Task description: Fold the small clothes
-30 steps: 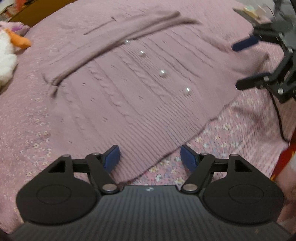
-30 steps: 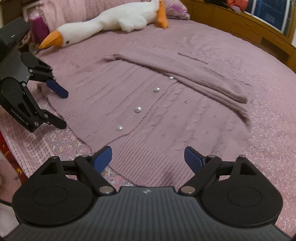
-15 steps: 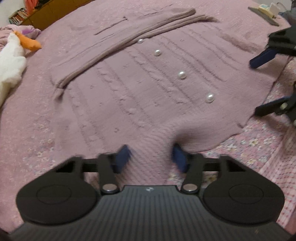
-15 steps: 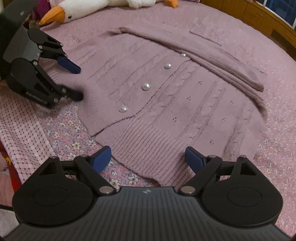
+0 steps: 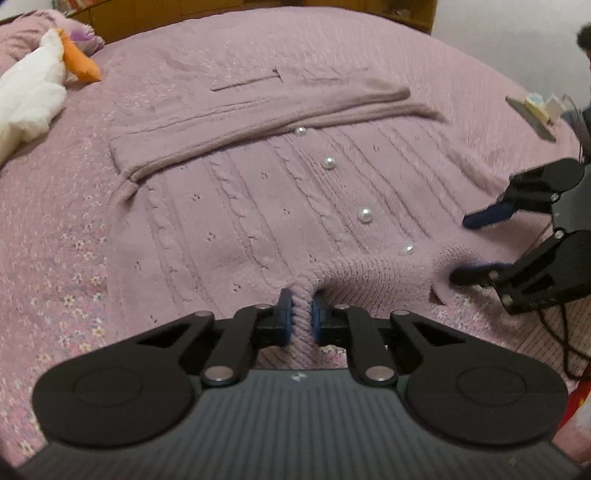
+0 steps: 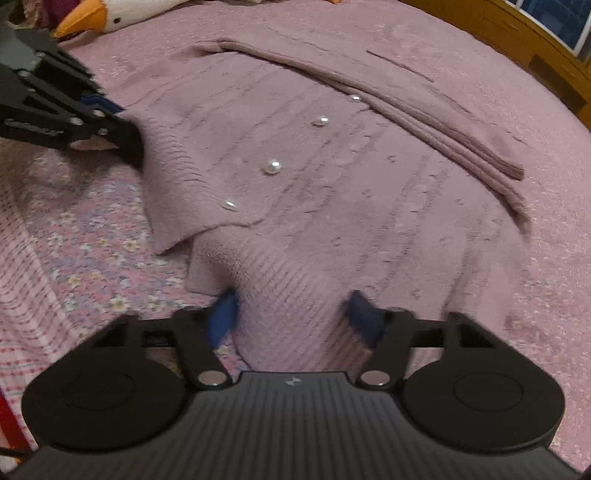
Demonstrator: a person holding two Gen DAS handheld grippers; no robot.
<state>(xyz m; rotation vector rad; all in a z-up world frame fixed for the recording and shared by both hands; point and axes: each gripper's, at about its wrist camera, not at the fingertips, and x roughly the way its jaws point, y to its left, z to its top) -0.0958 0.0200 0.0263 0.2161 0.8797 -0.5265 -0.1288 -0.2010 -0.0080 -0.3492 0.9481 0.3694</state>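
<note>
A mauve knitted cardigan [image 5: 258, 206] with pearl buttons [image 5: 364, 214] lies flat on the bed, its sleeves folded across the top. My left gripper [image 5: 301, 314] is shut on the ribbed hem at one bottom corner. My right gripper [image 6: 291, 314] is open, its blue pads straddling the ribbed hem [image 6: 295, 273] at the other corner, fabric bunched between them. The right gripper also shows at the right edge of the left wrist view [image 5: 484, 243], the left gripper at the upper left of the right wrist view [image 6: 107, 125].
The bed has a pink floral cover [image 5: 55, 258]. A white plush goose with an orange beak [image 6: 92, 14] lies near the pillows. A wooden bed frame [image 6: 517, 37] runs behind. A small tray with items [image 5: 535, 110] sits at the far right.
My left gripper has closed on the cardigan hem, pinching it up. My right gripper has moved forward onto the other hem corner and its jaws have narrowed around the fabric.
</note>
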